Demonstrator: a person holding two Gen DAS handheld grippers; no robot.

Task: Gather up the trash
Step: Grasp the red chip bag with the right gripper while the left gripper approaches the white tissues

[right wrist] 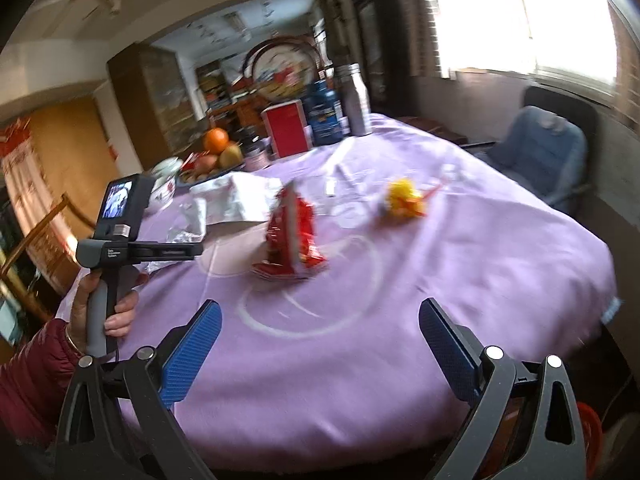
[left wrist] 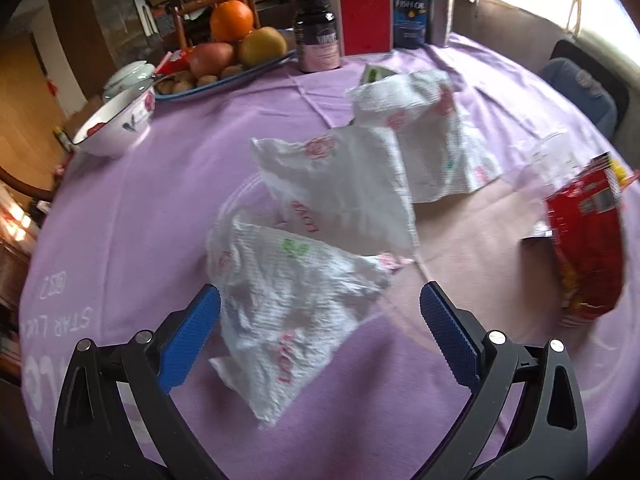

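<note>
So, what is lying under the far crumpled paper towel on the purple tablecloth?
Under the far paper towel a green item peeks out at its back edge. The rest is covered, so I cannot identify it.

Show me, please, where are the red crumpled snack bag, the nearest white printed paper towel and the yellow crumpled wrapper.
red crumpled snack bag [right wrist: 290, 236]: right wrist view, middle of its body.
nearest white printed paper towel [left wrist: 288, 304]: left wrist view, its centre.
yellow crumpled wrapper [right wrist: 404, 198]: right wrist view, its yellow middle.

fruit tray [left wrist: 256, 69] — far edge | white bowl [left wrist: 116, 120] — beside it | red box [left wrist: 366, 16] between supplement bottles [left wrist: 318, 36]
</note>
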